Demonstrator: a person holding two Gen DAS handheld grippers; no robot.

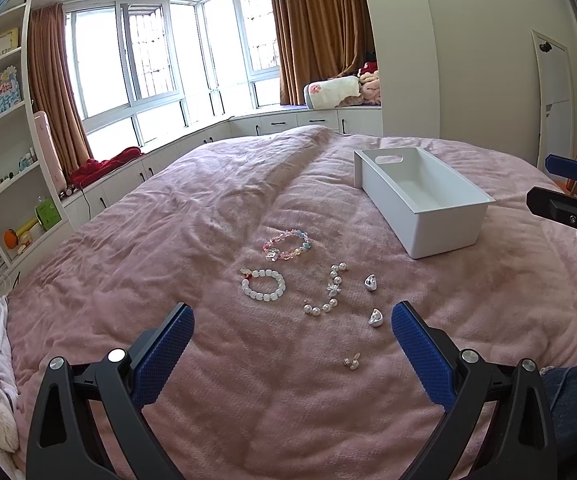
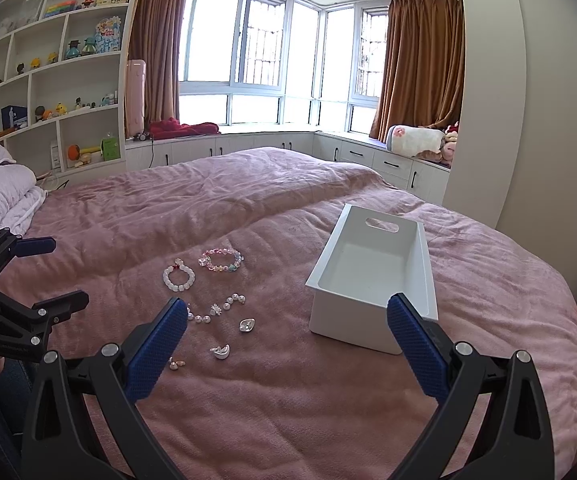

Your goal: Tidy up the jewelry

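On a pink bedspread [image 1: 248, 380], six pieces of jewelry lie loose at the centre of the left wrist view, none yet inside the white plastic bin [image 1: 440, 216] standing empty at the right of the frame. The left tool [image 1: 292, 322] hangs above the bed with its blue pads spread wide and nothing between them. The right tool [image 2: 287, 316] is likewise splayed and empty, its right pad overlapping the bin's near corner in its own view.

The pastel bead bracelet [image 1: 287, 245] and the white bead bracelet [image 1: 263, 285] lie side by side toward the middle of the frame; the pearl strand [image 1: 327, 290] curves just right of them, with two silver earrings [image 1: 370, 282] [image 1: 376, 317] beyond it and a small pearl earring [image 1: 351, 361] lowest.

The sorting appears to be at its very start. The next move likely calls for lowering one tool over a single piece, closing on it without snagging the plush fabric, then carrying it to the bin.
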